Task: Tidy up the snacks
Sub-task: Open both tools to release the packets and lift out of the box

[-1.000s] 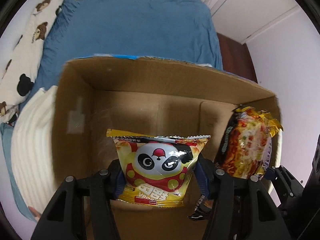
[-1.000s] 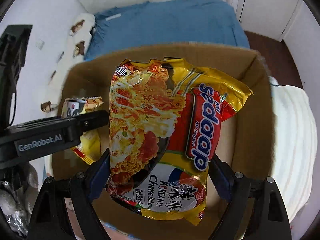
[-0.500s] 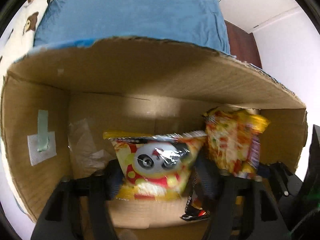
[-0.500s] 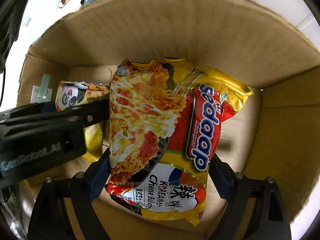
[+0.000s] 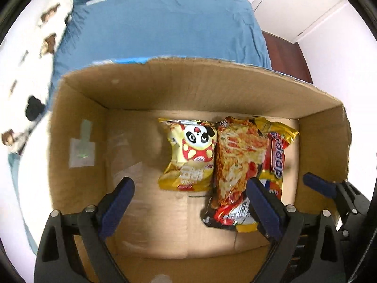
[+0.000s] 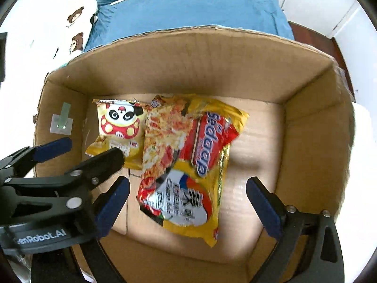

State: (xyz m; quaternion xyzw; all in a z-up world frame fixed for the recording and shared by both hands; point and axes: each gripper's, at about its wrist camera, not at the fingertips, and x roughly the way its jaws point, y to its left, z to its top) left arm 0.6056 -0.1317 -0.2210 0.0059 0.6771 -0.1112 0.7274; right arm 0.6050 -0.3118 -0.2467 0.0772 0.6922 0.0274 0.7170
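Observation:
An open cardboard box (image 5: 188,87) (image 6: 188,59) holds two packs lying flat side by side on its floor. The small yellow panda snack bag (image 5: 190,155) (image 6: 120,127) is on the left. The larger yellow-and-red instant noodle pack (image 5: 240,172) (image 6: 188,165) lies to its right, touching it. My left gripper (image 5: 190,202) hangs above the box floor, its jaws opening wide and gripping nothing. My right gripper (image 6: 188,205) hovers over the noodle pack, its jaws also opening, and the pads do not touch it. In the right wrist view the left gripper (image 6: 82,152) shows at the left.
A taped paper label (image 5: 82,151) sticks to the box's left inner wall. Behind the box lies blue bedding (image 5: 165,28), with a white bear-print cloth (image 5: 35,47) to its left. White cupboard doors (image 5: 306,7) stand at the far right.
Both grippers have opened and let go of their packs. The panda bag and the noodle pack now lie on the box floor, further from the cameras.

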